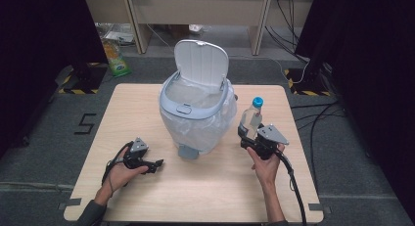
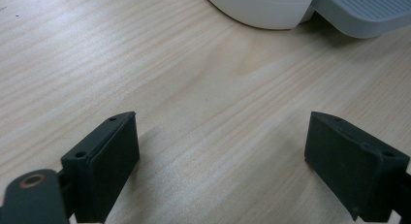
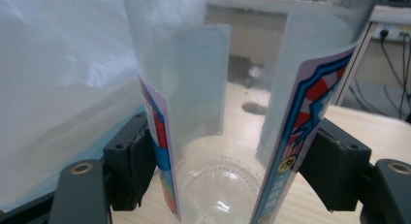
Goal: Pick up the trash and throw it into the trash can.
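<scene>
Right tongs (image 1: 250, 131) grasp the clear bottle (image 1: 252, 115) just right of the open bin (image 1: 195, 108), lifted off the desk (image 1: 147, 103); left tongs (image 1: 155, 166) rest released. Next, I judge: carry it over the rim and drop it.

Grey carpet floor (image 1: 44, 138), black curtains (image 1: 39, 30), wooden table (image 1: 147, 196)

bin (image 1: 195, 113) mid-table (image 1: 147, 196), bottle (image 1: 252, 116) just right of it
</scene>
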